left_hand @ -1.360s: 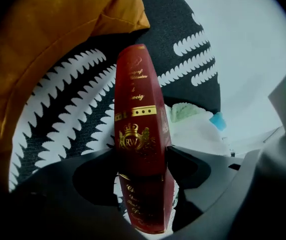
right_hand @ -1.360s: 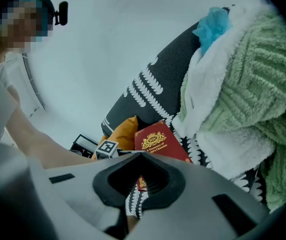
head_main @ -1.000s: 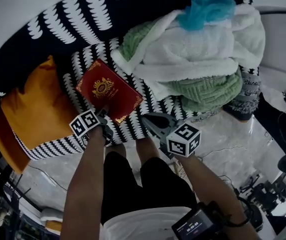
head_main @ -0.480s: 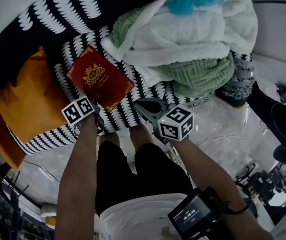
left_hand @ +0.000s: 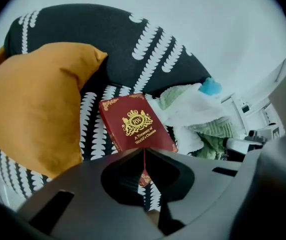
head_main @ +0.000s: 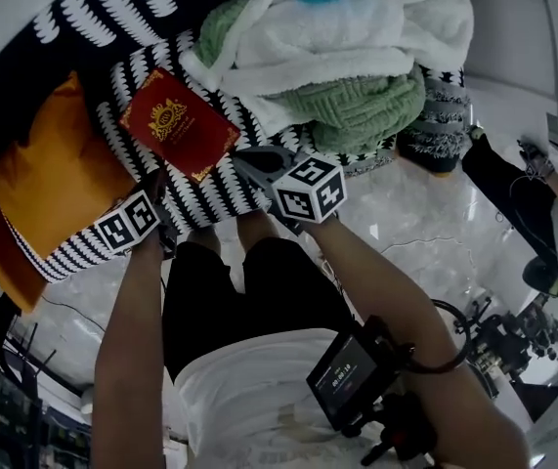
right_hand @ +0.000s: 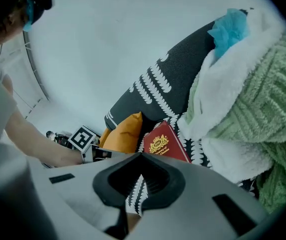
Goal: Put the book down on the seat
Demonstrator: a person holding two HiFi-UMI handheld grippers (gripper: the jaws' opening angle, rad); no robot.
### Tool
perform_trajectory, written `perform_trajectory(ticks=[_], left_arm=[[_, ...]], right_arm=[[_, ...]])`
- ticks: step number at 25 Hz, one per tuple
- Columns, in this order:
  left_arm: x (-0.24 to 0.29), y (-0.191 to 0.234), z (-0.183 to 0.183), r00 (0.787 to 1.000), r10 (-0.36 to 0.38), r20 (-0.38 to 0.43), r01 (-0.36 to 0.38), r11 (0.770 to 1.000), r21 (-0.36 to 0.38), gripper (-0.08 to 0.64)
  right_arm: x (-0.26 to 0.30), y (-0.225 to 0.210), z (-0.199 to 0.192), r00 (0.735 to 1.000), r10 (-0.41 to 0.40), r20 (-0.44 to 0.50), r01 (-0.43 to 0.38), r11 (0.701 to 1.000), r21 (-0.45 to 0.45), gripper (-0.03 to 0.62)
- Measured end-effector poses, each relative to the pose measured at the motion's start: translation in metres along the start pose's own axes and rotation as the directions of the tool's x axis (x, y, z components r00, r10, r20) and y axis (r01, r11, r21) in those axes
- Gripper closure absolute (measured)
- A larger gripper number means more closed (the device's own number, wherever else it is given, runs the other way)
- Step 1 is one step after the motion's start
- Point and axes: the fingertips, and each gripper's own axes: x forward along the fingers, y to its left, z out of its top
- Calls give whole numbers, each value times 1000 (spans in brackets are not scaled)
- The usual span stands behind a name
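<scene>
A dark red book (head_main: 176,125) with a gold crest lies flat, cover up, on the black-and-white patterned seat (head_main: 215,189). It also shows in the left gripper view (left_hand: 135,124) and the right gripper view (right_hand: 164,144). My left gripper (head_main: 159,184) is just in front of the book's near edge, jaws closed tip to tip (left_hand: 144,150). The book's thin red ribbon (left_hand: 143,171) shows through the hollow behind the tips; whether it is pinched I cannot tell. My right gripper (head_main: 247,157) hovers over the seat's front edge right of the book, shut on nothing (right_hand: 141,156).
An orange cushion (head_main: 49,184) lies on the seat left of the book. Piled white and green towels (head_main: 337,57) fill the seat's right side. Shiny marble floor (head_main: 425,233) with cables lies to the right, where another person (head_main: 513,184) and equipment stand.
The left gripper has drawn back from the book's near corner toward my body. The book stays flat on the seat. The right gripper has moved up to the seat's front edge.
</scene>
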Motion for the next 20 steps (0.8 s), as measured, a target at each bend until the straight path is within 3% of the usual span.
perform_trajectory(ticks=[8, 20], left_arm=[[-51, -24, 13, 990, -115, 77, 112, 993, 34, 549], [-143, -47, 24, 945, -284, 166, 265, 956, 126, 549]], right_arm=[[-9, 25, 20, 999, -24, 41, 25, 1000, -14, 578], [-25, 94, 49, 983, -76, 165, 80, 997, -16, 578]])
